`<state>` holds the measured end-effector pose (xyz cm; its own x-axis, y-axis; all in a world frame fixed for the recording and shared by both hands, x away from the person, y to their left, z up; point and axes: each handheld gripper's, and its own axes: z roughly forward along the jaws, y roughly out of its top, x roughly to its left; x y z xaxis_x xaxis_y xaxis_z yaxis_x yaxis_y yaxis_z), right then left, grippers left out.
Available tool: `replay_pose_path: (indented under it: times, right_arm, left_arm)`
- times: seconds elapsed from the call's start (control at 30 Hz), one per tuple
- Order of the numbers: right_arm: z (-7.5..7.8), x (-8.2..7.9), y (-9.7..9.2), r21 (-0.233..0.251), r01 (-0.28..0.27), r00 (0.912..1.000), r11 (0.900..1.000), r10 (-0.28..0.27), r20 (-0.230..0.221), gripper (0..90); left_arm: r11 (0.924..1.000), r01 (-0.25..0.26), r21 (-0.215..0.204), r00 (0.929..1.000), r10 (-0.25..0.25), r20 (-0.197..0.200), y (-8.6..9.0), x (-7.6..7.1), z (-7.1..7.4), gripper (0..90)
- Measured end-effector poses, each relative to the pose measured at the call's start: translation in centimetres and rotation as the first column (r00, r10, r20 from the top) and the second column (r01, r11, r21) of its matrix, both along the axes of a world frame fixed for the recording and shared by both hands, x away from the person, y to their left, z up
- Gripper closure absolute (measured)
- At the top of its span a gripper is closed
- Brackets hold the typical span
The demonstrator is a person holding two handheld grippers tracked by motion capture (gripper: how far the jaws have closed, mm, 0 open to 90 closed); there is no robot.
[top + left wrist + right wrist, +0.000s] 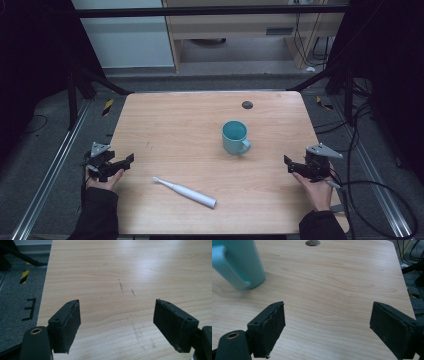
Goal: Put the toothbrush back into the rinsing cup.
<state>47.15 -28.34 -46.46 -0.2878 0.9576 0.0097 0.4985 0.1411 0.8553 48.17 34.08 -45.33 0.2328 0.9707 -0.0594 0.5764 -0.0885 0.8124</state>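
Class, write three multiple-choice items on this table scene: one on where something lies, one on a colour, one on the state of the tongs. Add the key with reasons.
1. Where does the toothbrush lie?
A. inside the mug
B. flat on the table, nearer the person than the mug
C. on the floor

2. What colour is the mug?
A. red
B. black
C. teal

3. How do the left tongs and right tongs stand?
A. both open, holding nothing
B. both shut on the toothbrush
C. one holding the mug

Key: B, it lies on the wood below the mug in the high view; C, its body and handle are teal; A, bare wood shows between the jaws.
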Motion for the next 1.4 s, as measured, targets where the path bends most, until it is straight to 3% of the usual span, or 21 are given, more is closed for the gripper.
replay_pose_path:
  times: [0.27,0.43,0.63,0.83,0.9,1.0,1.4]
  right_arm:
    - [1.9,-0.9,1.8,0.002,-0.086,0.9956,0.9963,0.086,0.037,14.9]
    - [3.4,-1.1,3.5,-0.015,-0.138,0.9882,0.9903,0.139,0.065,19.1]
    - [5.0,-0.8,5.9,-0.039,-0.206,0.9767,0.9777,0.208,0.052,22.3]
    - [7.2,-0.4,8.5,-0.064,-0.266,0.9607,0.9619,0.27,0.065,23.7]
    - [7.5,-0.3,8.9,-0.063,-0.277,0.9575,0.9589,0.281,0.067,23.7]
    - [8.6,-0.1,10.3,-0.046,-0.312,0.9457,0.9488,0.315,0.079,24.5]
    - [10.4,0.1,14.6,-0.042,-0.413,0.9067,0.9099,0.415,0.076,27.1]
  left_arm:
    - [0.9992,0.003,0.039,0.9998,-0.004,0.021,-0.4,-1.0,-0.3,21.2]
    - [0.9998,-0.008,0.021,0.9998,0.007,0.02,0.1,-0.9,-0.7,22.8]
    - [0.9998,-0.006,0.019,0.9999,0.006,0.012,0.3,-0.7,-0.9,23.1]
    - [0.9999,-0.007,0.008,1.0,0.007,-0.003,0.5,-0.4,-1.0,23.8]
    - [0.9999,-0.007,0.008,1.0,0.007,-0.006,0.5,-0.4,-1.0,24.0]
    - [0.9999,-0.006,0.008,1.0,0.007,-0.007,0.6,-0.3,-1.0,24.9]
    - [1.0,0.002,0.0,1.0,-0.002,-0.007,0.6,-0.2,-1.0,27.6]
